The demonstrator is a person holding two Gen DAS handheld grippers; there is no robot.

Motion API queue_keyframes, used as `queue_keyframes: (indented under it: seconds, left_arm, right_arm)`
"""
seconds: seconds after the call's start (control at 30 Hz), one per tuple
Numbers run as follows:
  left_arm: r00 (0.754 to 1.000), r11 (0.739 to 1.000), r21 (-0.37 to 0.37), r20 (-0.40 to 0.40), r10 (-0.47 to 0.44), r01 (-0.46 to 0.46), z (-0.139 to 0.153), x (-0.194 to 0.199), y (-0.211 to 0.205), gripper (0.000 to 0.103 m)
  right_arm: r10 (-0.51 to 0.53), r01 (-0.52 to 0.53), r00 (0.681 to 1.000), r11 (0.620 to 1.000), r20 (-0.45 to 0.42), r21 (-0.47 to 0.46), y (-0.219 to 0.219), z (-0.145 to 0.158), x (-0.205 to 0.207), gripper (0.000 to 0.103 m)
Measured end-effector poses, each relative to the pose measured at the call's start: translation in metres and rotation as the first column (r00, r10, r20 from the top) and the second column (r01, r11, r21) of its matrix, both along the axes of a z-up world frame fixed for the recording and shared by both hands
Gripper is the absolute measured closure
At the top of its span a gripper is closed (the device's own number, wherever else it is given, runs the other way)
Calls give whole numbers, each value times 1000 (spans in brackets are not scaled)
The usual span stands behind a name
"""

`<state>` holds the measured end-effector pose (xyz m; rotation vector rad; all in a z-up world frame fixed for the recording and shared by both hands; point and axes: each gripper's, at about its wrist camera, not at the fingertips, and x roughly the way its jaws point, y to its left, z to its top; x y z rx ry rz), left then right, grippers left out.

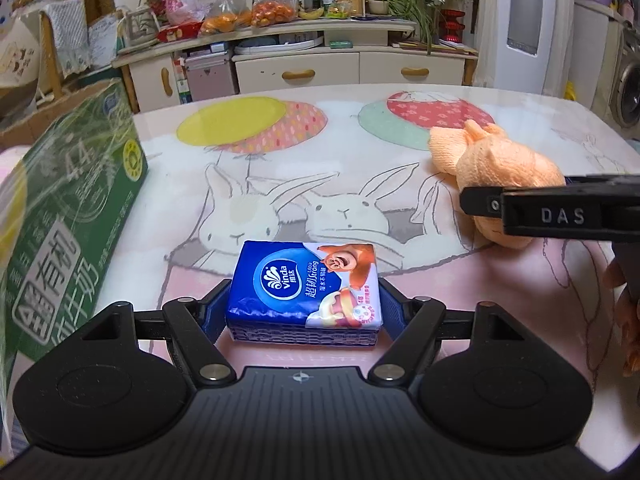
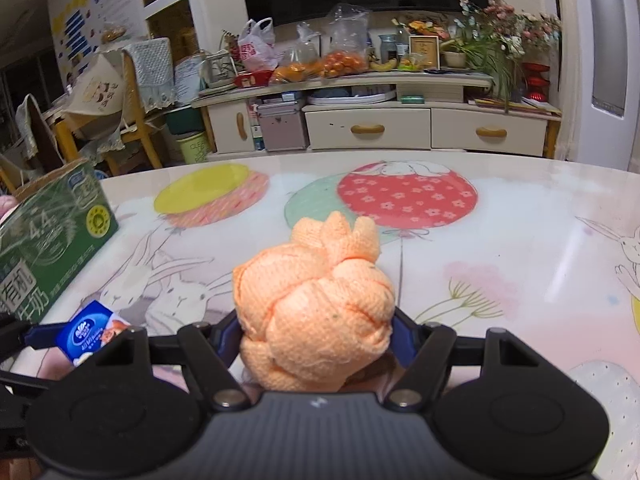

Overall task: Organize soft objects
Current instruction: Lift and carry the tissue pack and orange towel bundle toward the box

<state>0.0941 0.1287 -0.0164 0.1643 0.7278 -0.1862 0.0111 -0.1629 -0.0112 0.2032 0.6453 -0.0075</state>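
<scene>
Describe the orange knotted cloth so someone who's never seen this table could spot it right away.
Find the table with the bunny and balloon print. On its right side, near the red flowered balloon, the cloth sits between the right tongs. It is the only peach-orange, knotted, fuzzy lump; the tissue pack is blue and flat, the box green.

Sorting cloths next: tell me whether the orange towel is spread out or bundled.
Bundled. The orange towel is knotted into a rounded lump with short ends sticking up, held between the right gripper's fingers.

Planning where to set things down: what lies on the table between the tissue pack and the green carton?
Nothing: in the left wrist view, only bare printed tablecloth shows between the tissue pack and the green carton.
</scene>
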Motion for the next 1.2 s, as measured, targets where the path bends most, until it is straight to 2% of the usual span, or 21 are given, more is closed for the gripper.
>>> queue_keyframes:
  seconds: [0.2,0.5,0.77,0.9,1.2]
  left_arm:
    - [1000,1000,-25,-9,17,-17,0,5,3,12]
    - [1000,1000,-8,-18,11,-11,5,0,9,12]
    - [1000,1000,-12,17,-13,13,20,-9,11,12]
    - [998,999,10,45,-41,40,28,-15,10,12]
    - [995,997,12,64,-75,74,38,-19,18,12]
  right_arm:
    - [-25,25,1000,1000,-5,0,2,0,-13,33]
    - [-77,77,997,997,-19,10,12,1,-30,34]
    - [-105,106,994,994,-36,16,24,10,-57,35]
    - [-111,112,993,994,-25,2,31,19,-68,35]
    - [-122,121,992,992,-17,-18,43,31,-82,35]
